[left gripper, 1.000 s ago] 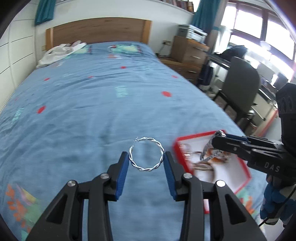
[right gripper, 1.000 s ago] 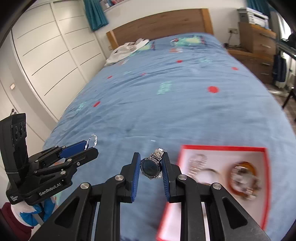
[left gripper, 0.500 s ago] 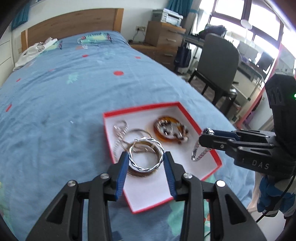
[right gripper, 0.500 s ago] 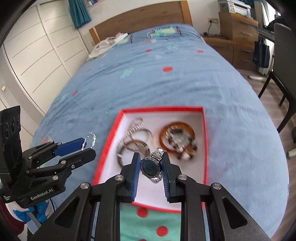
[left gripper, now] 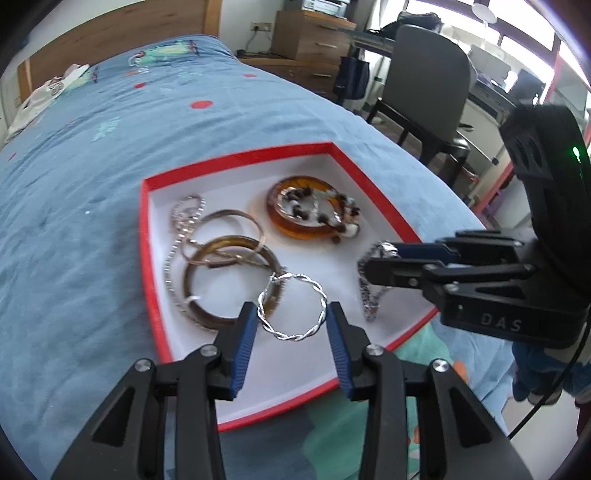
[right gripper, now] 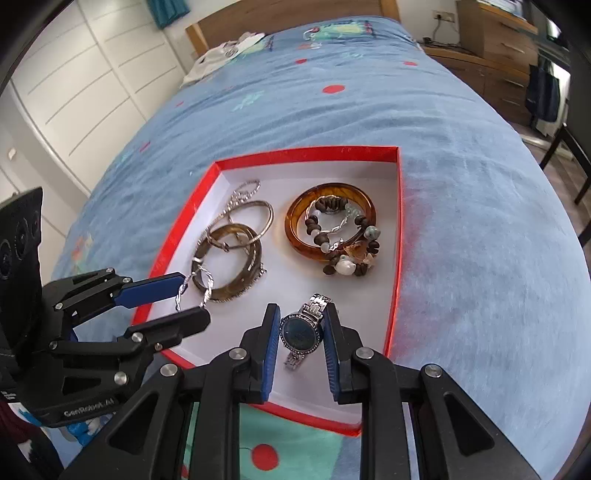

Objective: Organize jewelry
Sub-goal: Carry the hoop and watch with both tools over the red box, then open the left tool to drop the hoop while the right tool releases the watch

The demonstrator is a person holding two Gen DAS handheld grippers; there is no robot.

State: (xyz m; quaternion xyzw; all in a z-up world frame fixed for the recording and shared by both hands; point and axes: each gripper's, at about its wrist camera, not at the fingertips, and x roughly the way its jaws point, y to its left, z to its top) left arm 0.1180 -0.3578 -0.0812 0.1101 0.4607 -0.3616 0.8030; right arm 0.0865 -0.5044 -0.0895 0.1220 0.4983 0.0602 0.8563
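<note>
A red-rimmed white tray (left gripper: pixel 147 236) (right gripper: pixel 398 206) lies on the blue bedspread. It holds an amber bangle with a beaded bracelet (left gripper: pixel 314 212) (right gripper: pixel 332 225), brown and thin metal bangles (left gripper: pixel 221 266) (right gripper: pixel 229 251) and a silver chain (left gripper: pixel 184 221). My left gripper (left gripper: pixel 291 317) (right gripper: pixel 184 299) is shut on a twisted silver bangle (left gripper: pixel 291 306) above the tray's near part. My right gripper (right gripper: pixel 301 328) (left gripper: pixel 376 258) is shut on a silver wristwatch with a dark blue dial (right gripper: pixel 299 332), held just over the tray's near right part.
The bed (right gripper: pixel 332 110) stretches back to a wooden headboard (right gripper: pixel 295 11), with white clothing (left gripper: pixel 44 92) near it. A wooden dresser (left gripper: pixel 314 40) and a dark chair (left gripper: pixel 424 92) stand to the right of the bed. White wardrobes (right gripper: pixel 92 74) are on the left.
Both grippers have moved from over the bare bedspread to over the tray and lower, each still holding its piece. The tray now fills the middle of both views.
</note>
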